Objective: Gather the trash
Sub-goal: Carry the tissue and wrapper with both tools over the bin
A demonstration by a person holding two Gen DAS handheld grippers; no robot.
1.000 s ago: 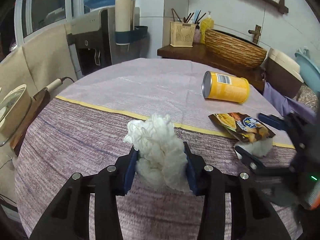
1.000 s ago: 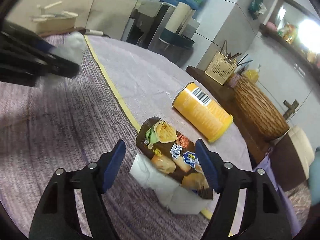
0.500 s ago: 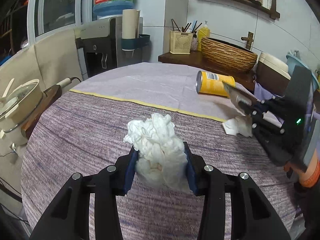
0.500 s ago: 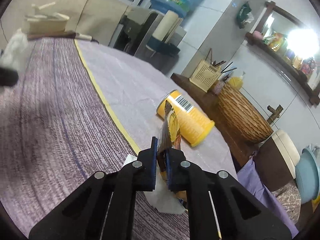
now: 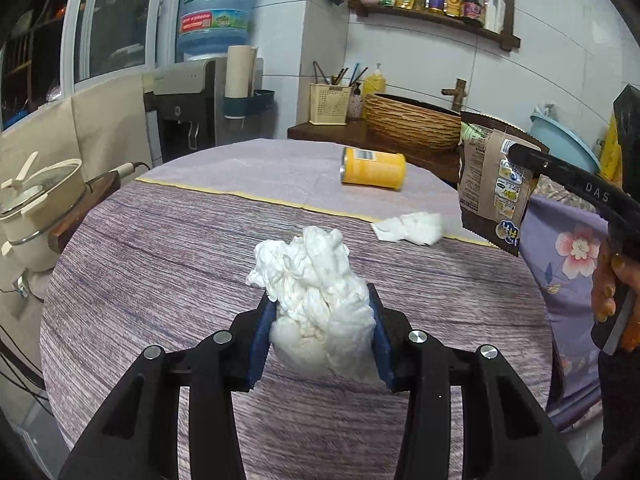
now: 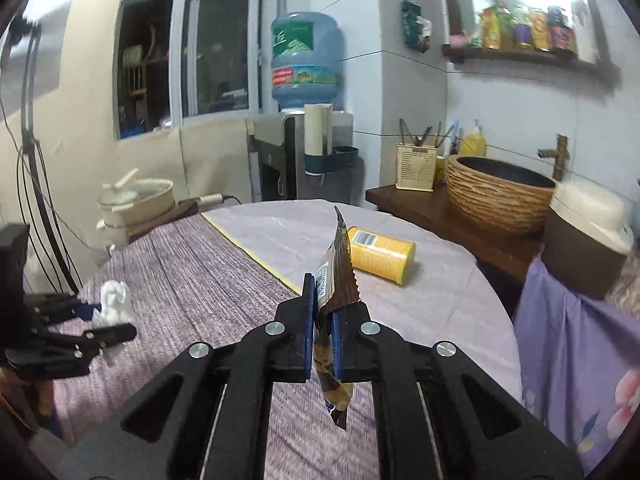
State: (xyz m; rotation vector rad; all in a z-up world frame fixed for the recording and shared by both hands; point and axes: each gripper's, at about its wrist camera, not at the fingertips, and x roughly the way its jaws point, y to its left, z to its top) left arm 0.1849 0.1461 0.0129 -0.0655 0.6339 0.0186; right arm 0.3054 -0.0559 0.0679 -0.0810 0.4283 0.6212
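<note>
My left gripper (image 5: 320,316) is shut on a crumpled white tissue wad (image 5: 316,292) and holds it above the round table (image 5: 160,264). My right gripper (image 6: 322,308) is shut on a brown snack wrapper (image 6: 336,276) that hangs through the jaws, lifted above the table's right side; it also shows in the left wrist view (image 5: 492,184). A second white tissue (image 5: 412,228) lies on the cloth near the yellow stripe. A yellow can (image 5: 372,168) lies on its side farther back, also in the right wrist view (image 6: 380,254). The left gripper with its tissue shows at the left of the right wrist view (image 6: 108,312).
A striped purple cloth covers the table. A cream pot (image 5: 36,208) stands off the left edge. A water dispenser (image 5: 192,108), a side counter with a woven basket (image 5: 412,120) and a utensil holder (image 5: 328,102) stand behind. A purple floral cloth (image 5: 568,248) hangs at right.
My right gripper closed on the snack wrapper and lifted it off the table, uncovering the tissue beneath. My left gripper rose with its tissue wad still held.
</note>
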